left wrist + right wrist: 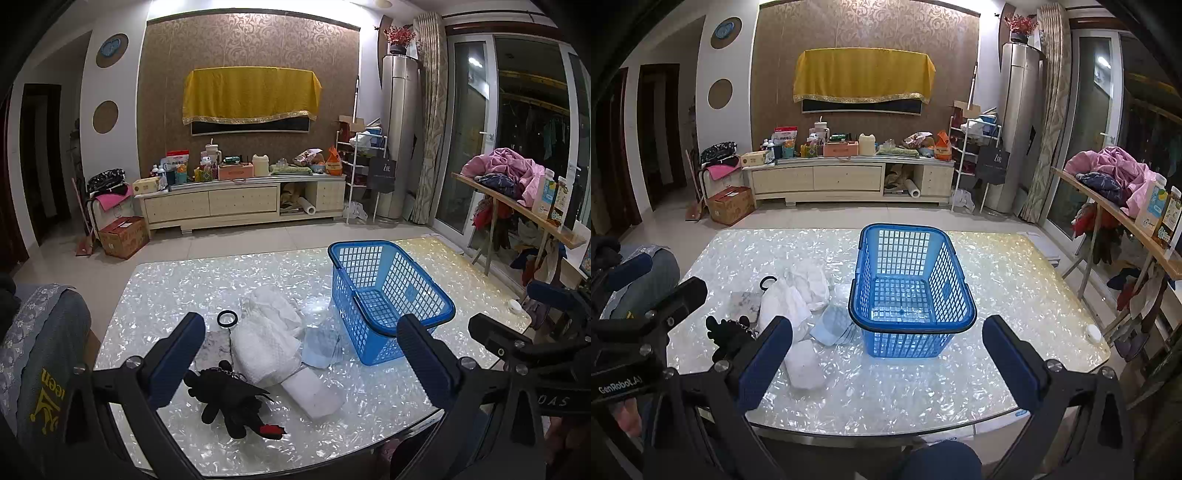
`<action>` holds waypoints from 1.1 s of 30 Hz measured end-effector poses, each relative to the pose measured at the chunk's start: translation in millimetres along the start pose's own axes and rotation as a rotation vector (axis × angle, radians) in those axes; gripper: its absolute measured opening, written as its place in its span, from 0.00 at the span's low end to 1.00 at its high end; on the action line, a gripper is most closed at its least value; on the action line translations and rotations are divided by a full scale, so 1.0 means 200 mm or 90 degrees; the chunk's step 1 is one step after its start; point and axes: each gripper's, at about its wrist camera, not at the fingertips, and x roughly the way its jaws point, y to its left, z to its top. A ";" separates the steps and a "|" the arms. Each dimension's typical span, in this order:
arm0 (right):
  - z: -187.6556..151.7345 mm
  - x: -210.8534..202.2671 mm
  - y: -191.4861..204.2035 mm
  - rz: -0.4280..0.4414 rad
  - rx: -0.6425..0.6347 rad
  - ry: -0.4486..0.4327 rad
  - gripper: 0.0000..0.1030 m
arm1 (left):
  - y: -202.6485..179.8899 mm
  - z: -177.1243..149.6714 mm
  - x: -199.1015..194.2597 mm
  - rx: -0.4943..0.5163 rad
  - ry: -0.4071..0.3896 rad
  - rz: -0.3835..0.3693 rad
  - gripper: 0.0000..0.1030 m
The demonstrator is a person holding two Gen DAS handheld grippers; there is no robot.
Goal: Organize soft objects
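Note:
An empty blue mesh basket (pixel 388 295) (pixel 908 280) stands on the shiny table (pixel 184 280) (pixel 1015 280). Left of it lies a pile of soft things: white cloths (pixel 266 332) (pixel 798 295), a light blue cap (pixel 321 345) (pixel 831 325), a white folded piece (pixel 312 395) (pixel 803 365) and a black plush toy with a red tail (pixel 232 402) (pixel 727 332). My left gripper (pixel 299 354) hangs open above the pile, holding nothing. My right gripper (pixel 886 354) is open in front of the basket, also holding nothing. Each gripper shows at the other view's edge.
A black ring (pixel 227 318) (pixel 768 282) lies behind the cloths. A small white disc (pixel 514 305) (pixel 1093 332) sits near the table's right edge. A chair back with a grey cover (pixel 40 350) stands at the left. A side table with clothes (pixel 1115 177) is at the right.

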 end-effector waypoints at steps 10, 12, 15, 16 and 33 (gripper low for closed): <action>0.01 0.00 0.00 -0.001 -0.001 0.004 1.00 | 0.01 0.00 0.00 0.001 0.003 -0.001 1.00; 0.01 0.00 0.01 -0.002 -0.001 0.003 1.00 | 0.00 0.00 0.00 0.000 0.002 -0.001 1.00; 0.01 0.00 0.00 -0.001 -0.001 0.005 1.00 | 0.00 0.00 0.00 0.001 0.002 -0.004 1.00; 0.01 0.00 0.00 -0.002 -0.001 0.005 1.00 | 0.00 -0.01 0.00 0.001 0.002 -0.004 1.00; 0.00 0.00 -0.02 -0.001 0.000 0.008 1.00 | -0.03 -0.01 0.00 0.007 0.004 -0.012 1.00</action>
